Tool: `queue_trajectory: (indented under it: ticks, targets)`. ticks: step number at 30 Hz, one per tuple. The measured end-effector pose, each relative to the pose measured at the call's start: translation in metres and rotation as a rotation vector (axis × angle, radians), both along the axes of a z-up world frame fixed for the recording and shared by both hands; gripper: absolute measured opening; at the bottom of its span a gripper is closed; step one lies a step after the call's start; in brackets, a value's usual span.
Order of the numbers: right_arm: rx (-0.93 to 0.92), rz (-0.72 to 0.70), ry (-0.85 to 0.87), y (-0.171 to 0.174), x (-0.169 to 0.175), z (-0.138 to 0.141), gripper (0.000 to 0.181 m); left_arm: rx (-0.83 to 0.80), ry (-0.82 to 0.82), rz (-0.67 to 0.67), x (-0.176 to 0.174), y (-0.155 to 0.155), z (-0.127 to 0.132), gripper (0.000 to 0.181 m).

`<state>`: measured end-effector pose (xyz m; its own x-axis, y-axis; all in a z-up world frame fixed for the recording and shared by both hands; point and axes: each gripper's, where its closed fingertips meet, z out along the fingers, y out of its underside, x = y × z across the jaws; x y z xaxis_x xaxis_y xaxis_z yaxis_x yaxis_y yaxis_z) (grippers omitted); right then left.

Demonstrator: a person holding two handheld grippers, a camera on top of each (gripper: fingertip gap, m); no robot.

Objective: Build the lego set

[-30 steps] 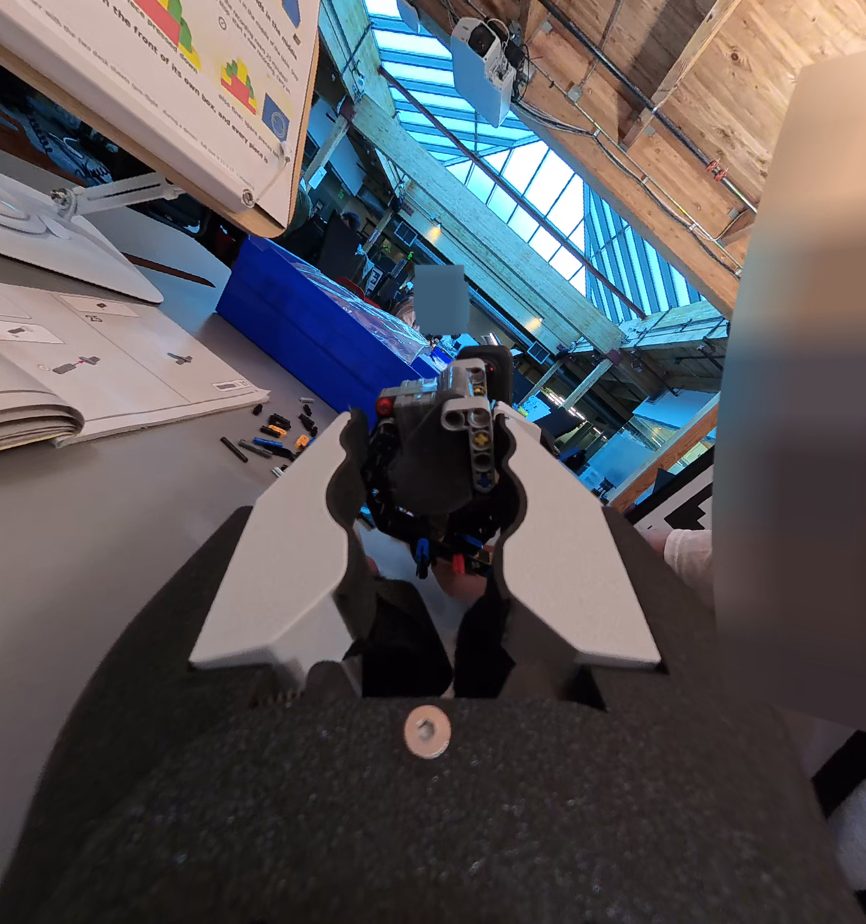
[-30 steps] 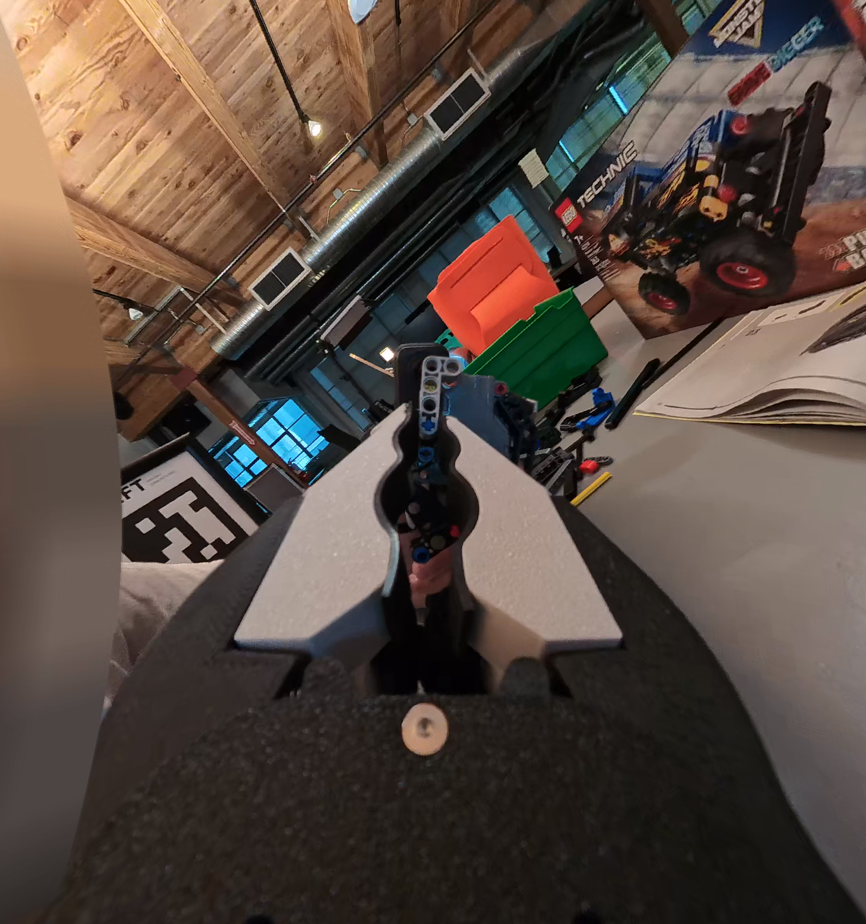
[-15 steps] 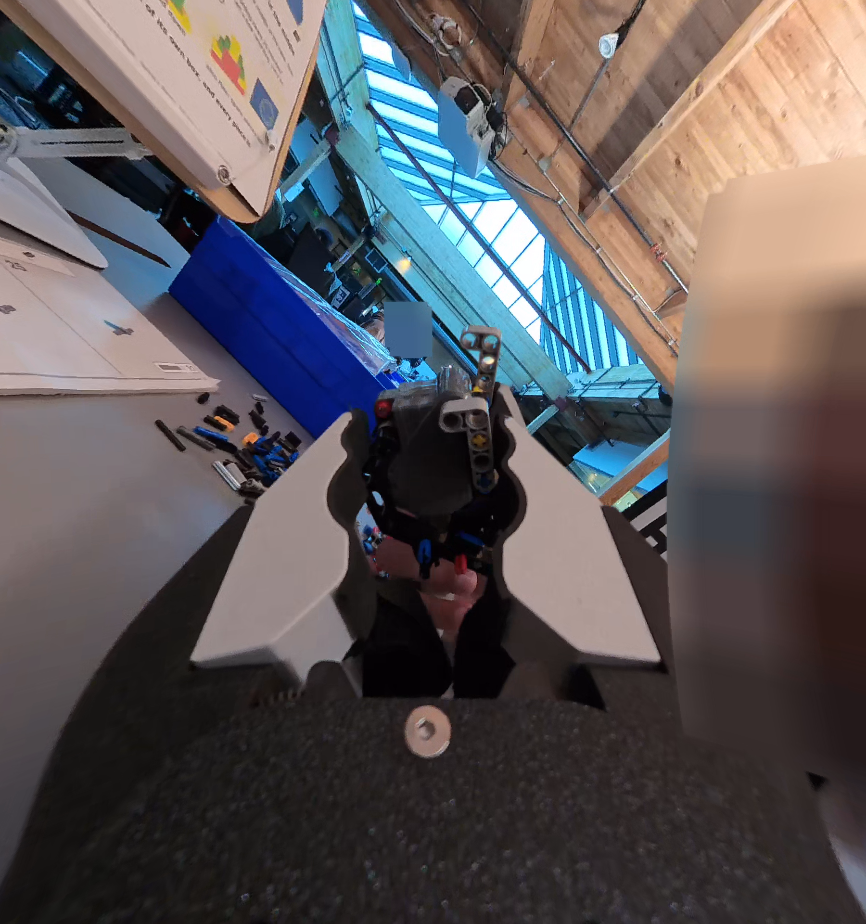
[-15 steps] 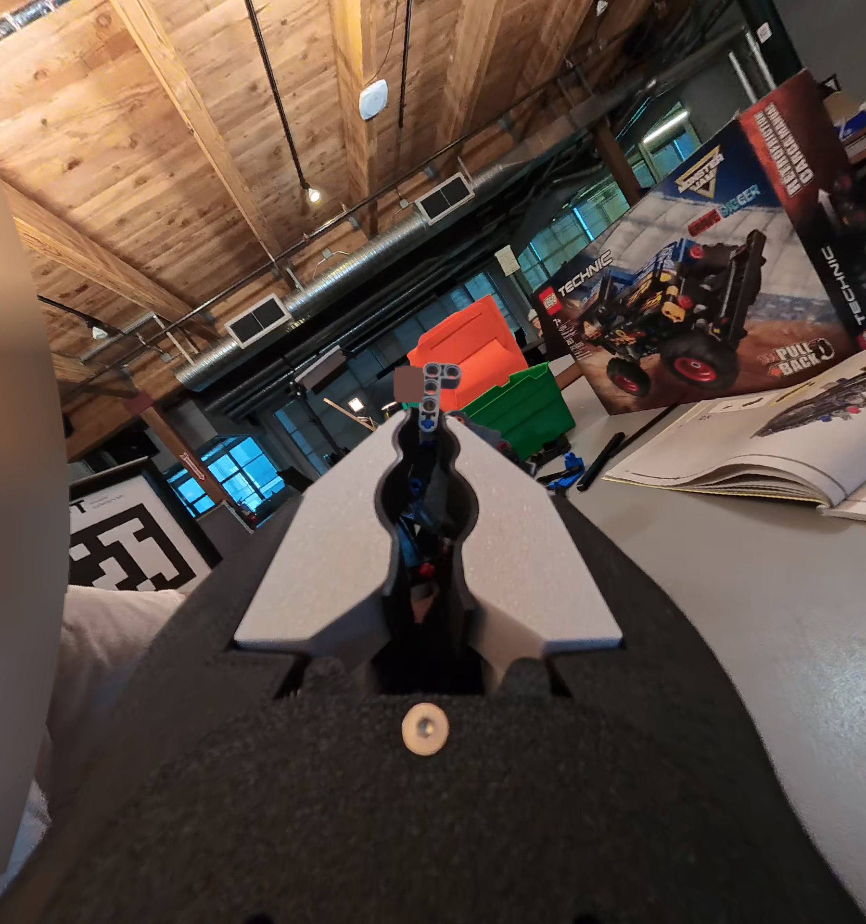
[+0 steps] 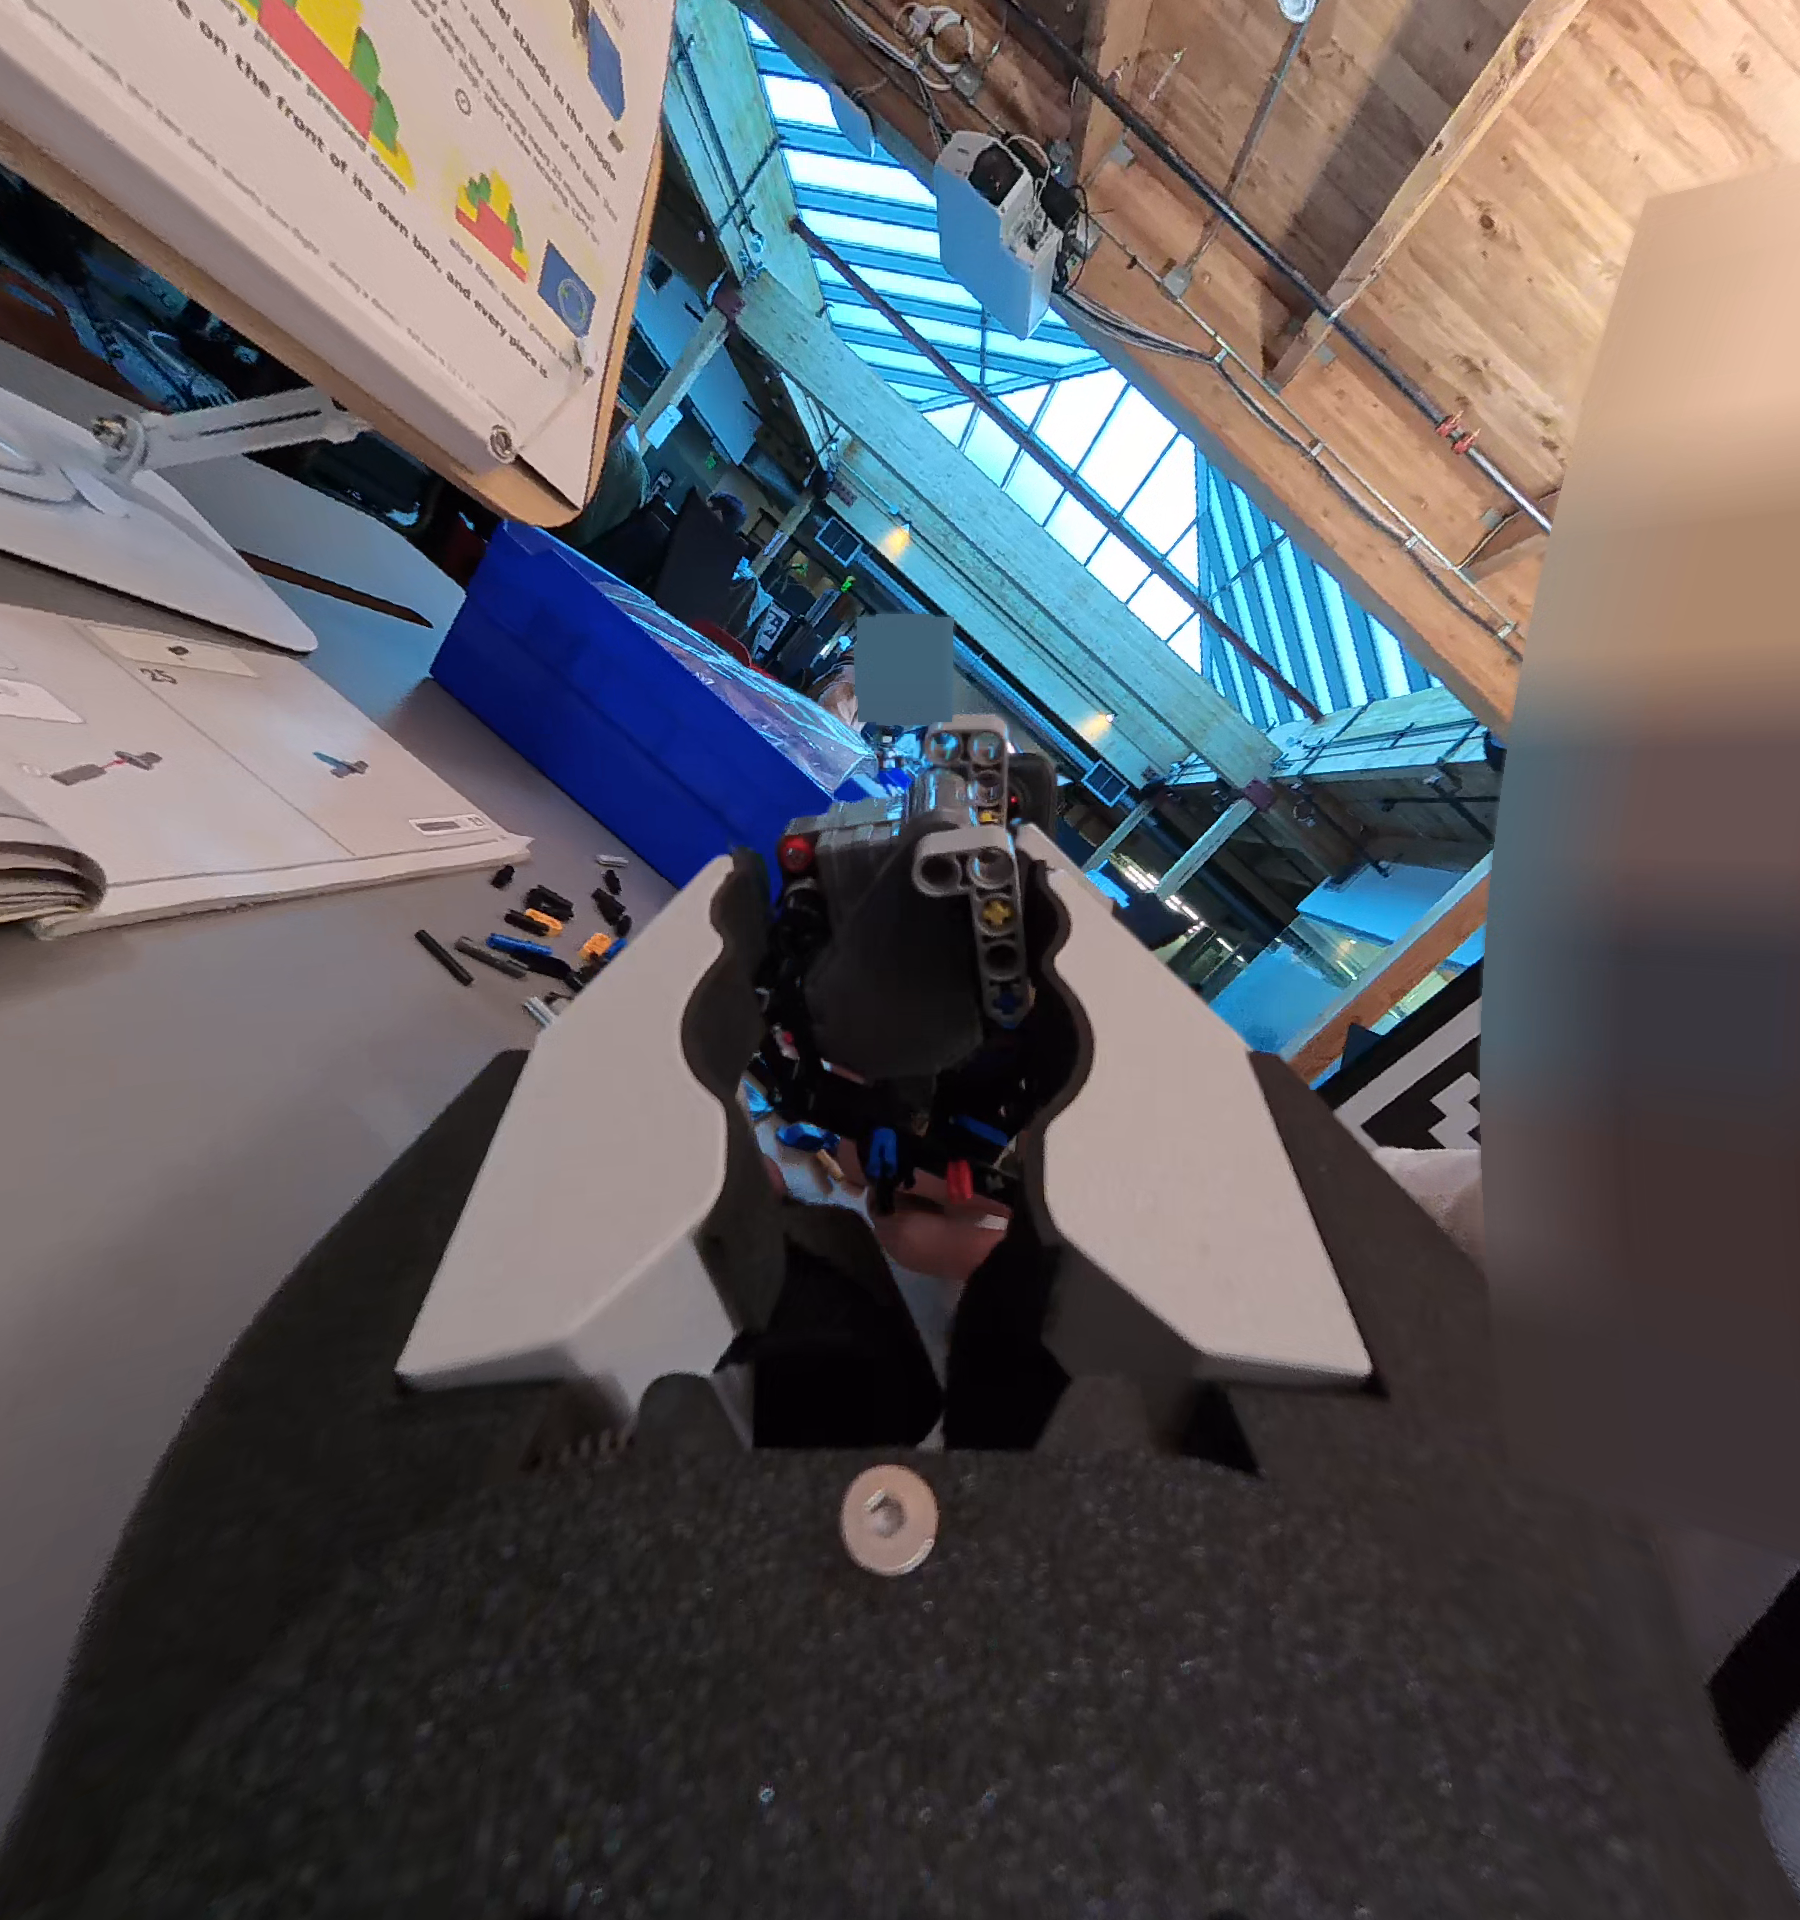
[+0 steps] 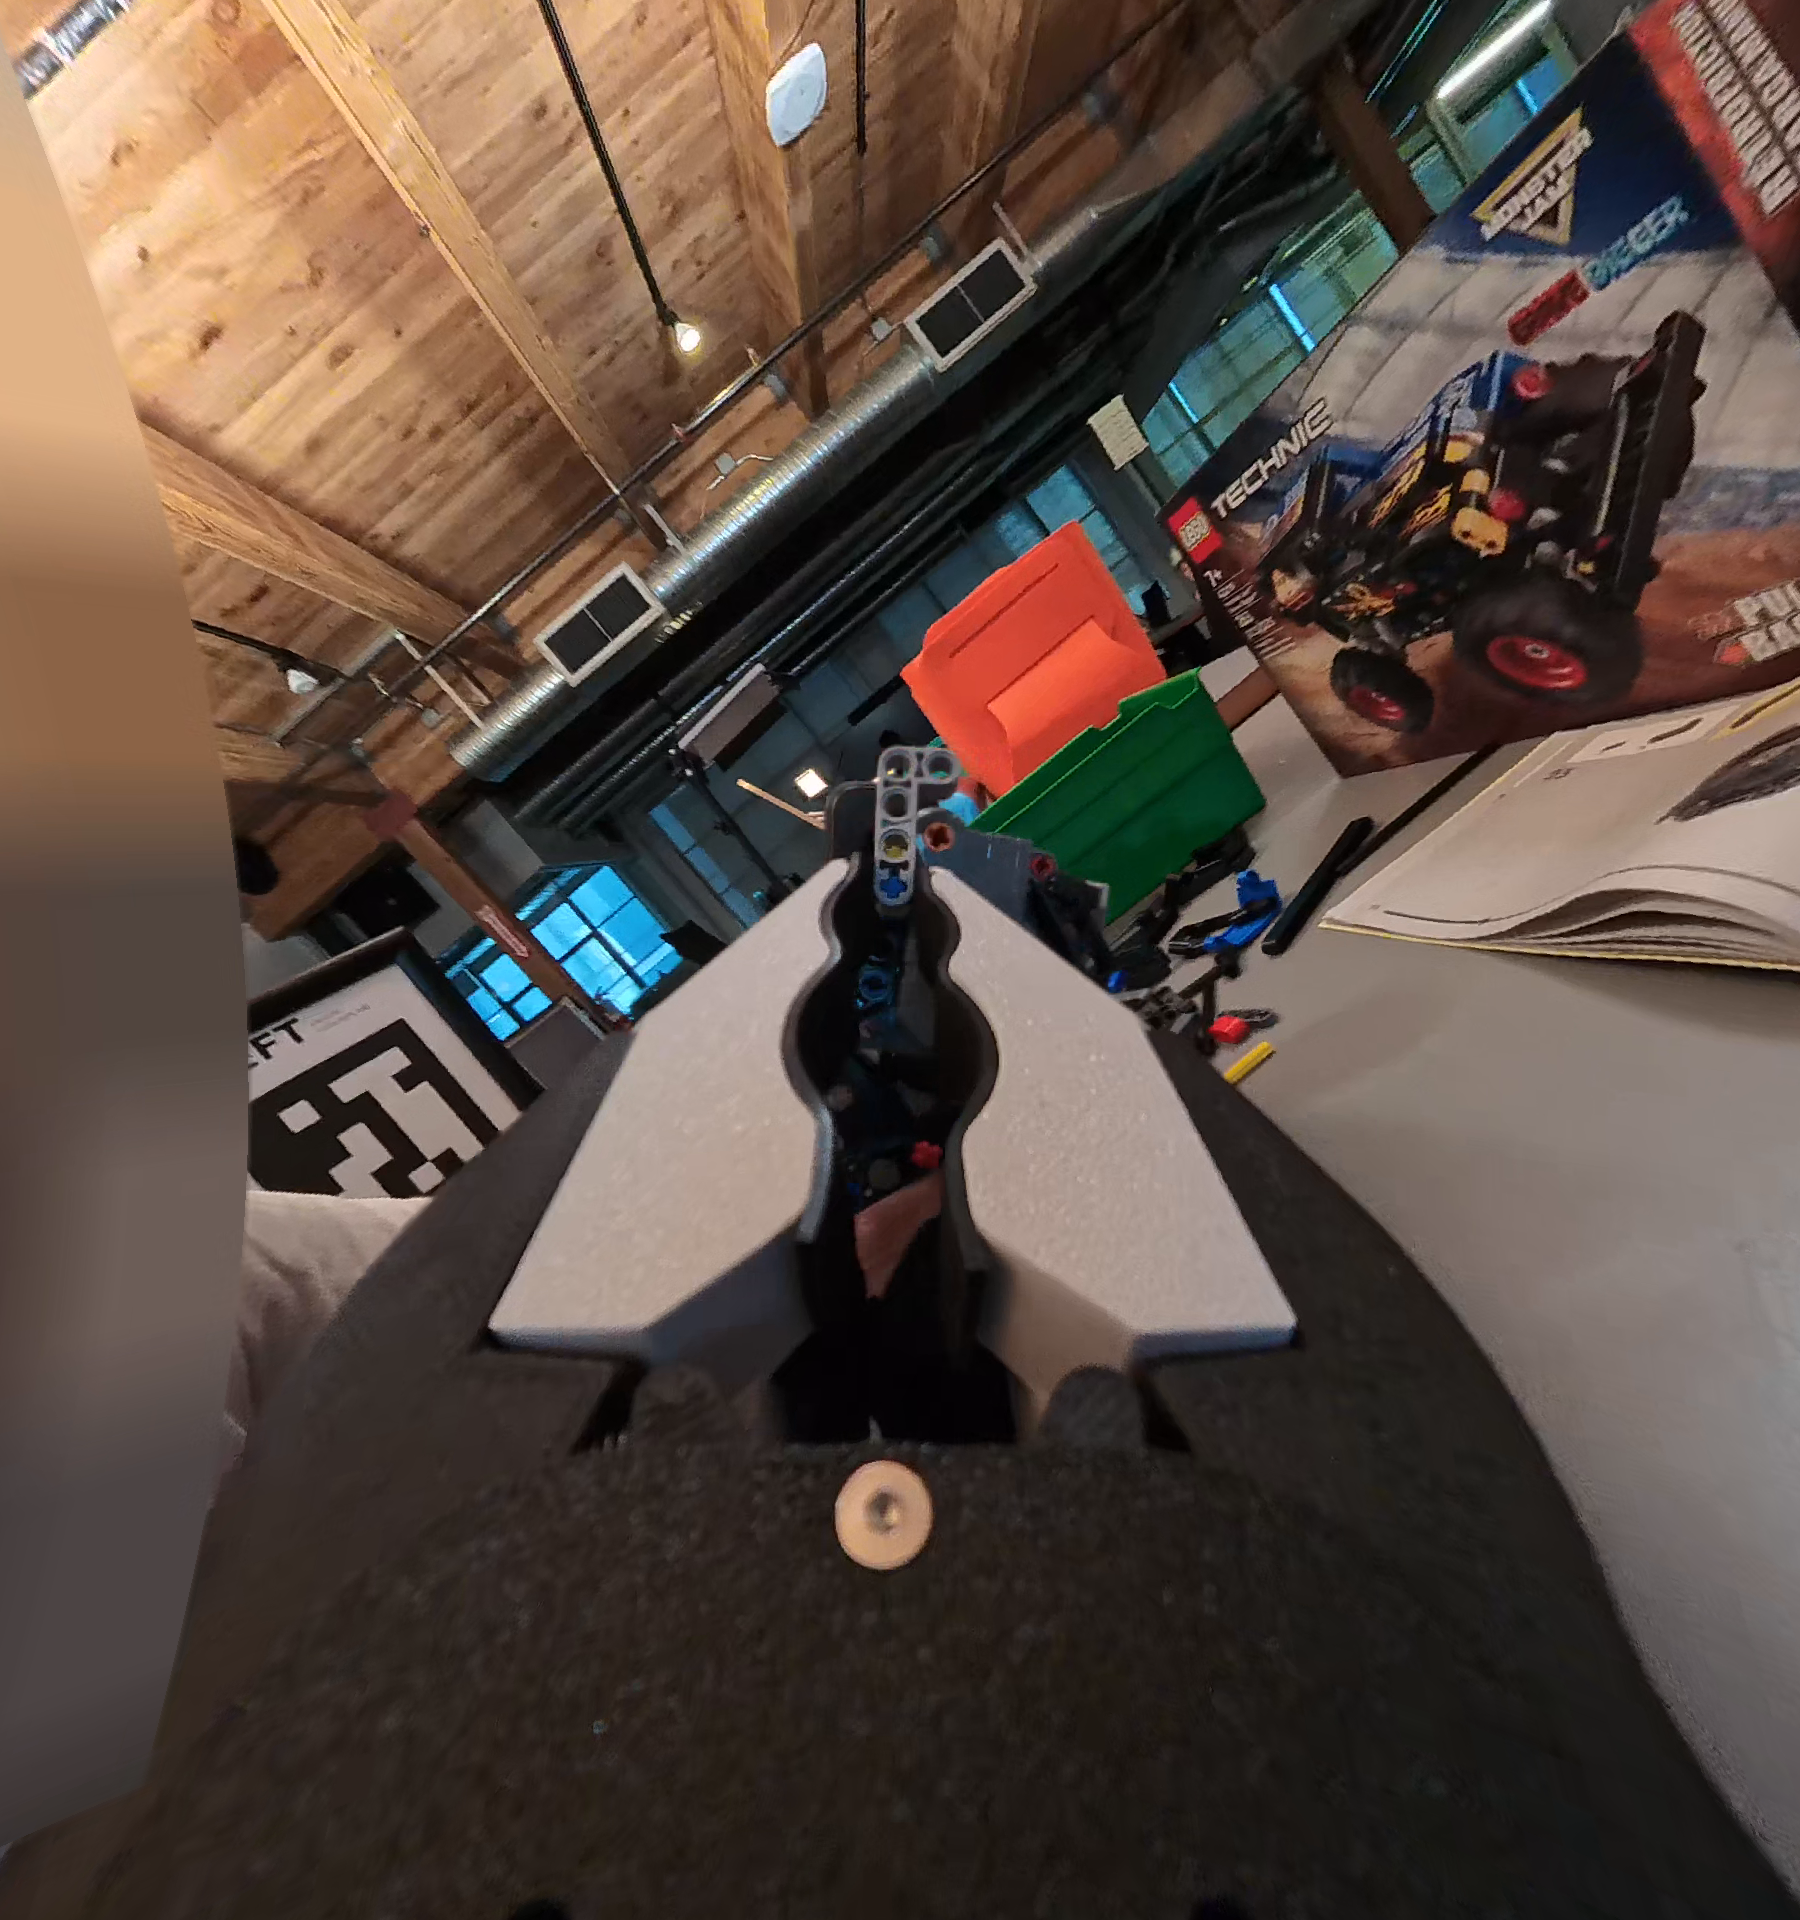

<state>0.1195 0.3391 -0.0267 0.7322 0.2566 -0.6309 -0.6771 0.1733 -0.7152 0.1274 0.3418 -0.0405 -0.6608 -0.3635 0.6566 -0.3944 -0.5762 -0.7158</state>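
Item: partly built lego model (image 5: 906, 966), dark body with a grey L-shaped beam (image 5: 979, 894) on its side. Location: lifted clear of the counter (image 5: 200, 1091), both grippers closing on it from opposite ends.

Left gripper (image 5: 891, 935): fingers (image 5: 605, 1122) standing moderately apart, clamping the model's wide body.

Right gripper (image 6: 891, 904): fingers (image 6: 1072, 1101) nearly together, pinching a narrow end of the model, a second grey beam (image 6: 901, 821) projecting beyond the tips.

Change: half a second ago the views were tilting ceilingward; they are now dropping back toward the counter, suggesting inspection is ending.

Nearby: loose pins (image 5: 543, 935), instruction booklet (image 6: 1644, 842), set box (image 6: 1561, 436).
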Motion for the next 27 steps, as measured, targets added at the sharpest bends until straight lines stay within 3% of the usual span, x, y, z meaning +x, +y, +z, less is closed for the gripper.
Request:
queue_trajectory:
  ticks: [10,18,27]
  targets:
    - [-0.046,0.106,-0.036,0.002,-0.007,-0.004,0.005,0.051,-0.030,-0.004,-0.002,0.006,0.003,0.046]
    - [-0.147,0.337,-0.039,-0.001,-0.020,-0.016,0.006,0.157,-0.071,-0.036,-0.006,0.007,0.002,0.046]
    - [-0.122,0.306,-0.118,-0.004,-0.017,-0.011,0.006,0.244,-0.091,-0.070,-0.009,0.006,0.000,0.046]
